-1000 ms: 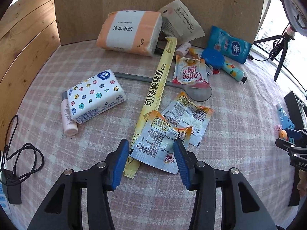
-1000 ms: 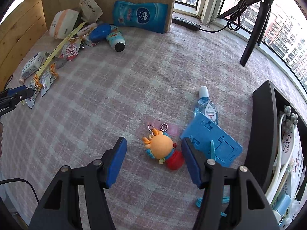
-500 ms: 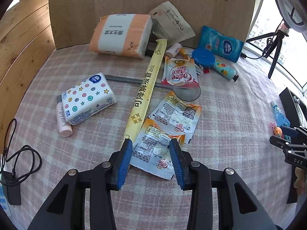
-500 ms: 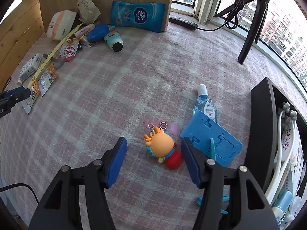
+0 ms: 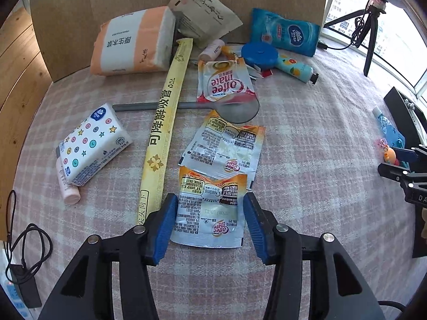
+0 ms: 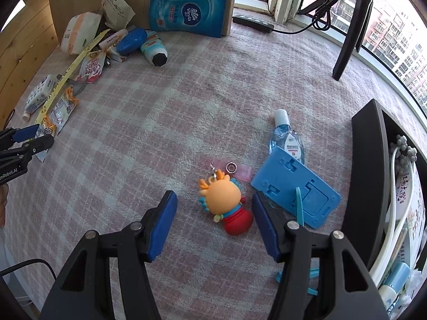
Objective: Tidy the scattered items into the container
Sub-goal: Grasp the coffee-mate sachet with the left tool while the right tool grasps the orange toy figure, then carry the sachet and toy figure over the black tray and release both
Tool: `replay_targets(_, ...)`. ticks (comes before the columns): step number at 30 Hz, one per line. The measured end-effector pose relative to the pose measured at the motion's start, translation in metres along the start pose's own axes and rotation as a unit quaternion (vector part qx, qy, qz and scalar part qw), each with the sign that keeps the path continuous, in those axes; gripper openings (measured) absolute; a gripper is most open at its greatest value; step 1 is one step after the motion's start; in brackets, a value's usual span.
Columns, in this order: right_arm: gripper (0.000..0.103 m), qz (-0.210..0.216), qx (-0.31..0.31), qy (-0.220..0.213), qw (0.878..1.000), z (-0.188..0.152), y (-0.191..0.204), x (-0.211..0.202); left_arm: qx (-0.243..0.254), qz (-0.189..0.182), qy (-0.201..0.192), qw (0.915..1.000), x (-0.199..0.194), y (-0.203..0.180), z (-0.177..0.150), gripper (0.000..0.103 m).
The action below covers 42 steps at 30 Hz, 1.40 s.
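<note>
Across the cloth most clutter remains outside the black container (image 6: pixel 363 176); left gripper (image 5: pixel 209 224) opening around a sachet (image 5: pixel 208 213); right gripper (image 6: pixel 214 221) closing around the toy keychain (image 6: pixel 225 202), neither pinching yet.

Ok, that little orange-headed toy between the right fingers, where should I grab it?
Take the toy across its round orange head, coming straight down from above. It lies flat on the cloth, head toward the keyring, red body pointing back at the right gripper, whose closing fingers already straddle it without touching. The head is the widest, firmest part.
</note>
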State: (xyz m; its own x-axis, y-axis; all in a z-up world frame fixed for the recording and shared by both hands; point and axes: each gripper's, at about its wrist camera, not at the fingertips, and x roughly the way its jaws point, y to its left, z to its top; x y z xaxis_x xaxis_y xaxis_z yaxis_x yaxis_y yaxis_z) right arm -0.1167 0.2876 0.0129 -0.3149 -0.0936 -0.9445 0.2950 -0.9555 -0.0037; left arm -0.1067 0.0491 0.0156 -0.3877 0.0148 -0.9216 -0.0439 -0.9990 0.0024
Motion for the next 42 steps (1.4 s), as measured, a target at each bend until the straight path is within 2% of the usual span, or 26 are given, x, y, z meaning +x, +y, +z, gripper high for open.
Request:
replay_targets(1, 0.044, 0.001, 0.001, 0.001, 1.0, 0.0, 0.0, -0.001, 0.003, -0.001, -0.001, 1.0, 0.002, -0.005, 0.001, 0.047)
replay_targets(4, 0.033, 0.001, 0.007, 0.002, 1.0, -0.001, -0.001, -0.002, 0.0, -0.005, -0.006, 1.0, 0.0, -0.01, -0.002, 0.045)
replay_targets(7, 0.032, 0.009, 0.019, 0.003, 1.0, -0.002, -0.006, -0.004, -0.002, -0.014, -0.006, 0.9999, -0.003, -0.015, -0.005, 0.029)
replay_targets(8, 0.032, 0.012, 0.024, 0.003, 1.0, -0.003, -0.007, -0.005, -0.006, -0.016, -0.006, 0.9998, -0.004, -0.015, -0.006, 0.028)
replay_targets(12, 0.031, 0.034, 0.046, 0.001, 0.998, -0.011, -0.014, -0.01, -0.015, -0.021, -0.008, 0.9996, -0.007, -0.016, -0.009, 0.026)
replay_targets(16, 0.031, 0.038, 0.054, -0.005, 0.998, -0.016, -0.019, -0.016, -0.042, -0.04, -0.011, 0.9983, -0.023, 0.003, -0.027, 0.025)
replay_targets(22, 0.031, 0.054, 0.073, -0.032, 0.995, -0.02, -0.028, -0.039, -0.039, -0.041, -0.032, 0.9979, -0.053, 0.004, -0.031, 0.025)
replay_targets(28, 0.03, 0.06, 0.088, -0.057, 0.993, -0.02, -0.033, -0.059, -0.018, -0.053, -0.061, 0.9966, -0.076, -0.017, -0.014, 0.025)
replay_targets(33, 0.03, 0.06, 0.102, -0.079, 0.99, -0.022, -0.04, -0.078, -0.002, -0.067, -0.074, 0.995, -0.076, -0.049, 0.008, 0.025)
replay_targets(37, 0.03, 0.051, 0.115, -0.098, 0.987, -0.023, -0.053, -0.092, 0.017, -0.082, -0.082, 0.9931, -0.085, -0.074, 0.016, 0.025)
replay_targets(42, 0.03, 0.02, 0.144, -0.118, 0.982, -0.034, -0.082, -0.116, 0.055, -0.113, -0.095, 0.9876, -0.096, -0.128, 0.035, 0.025)
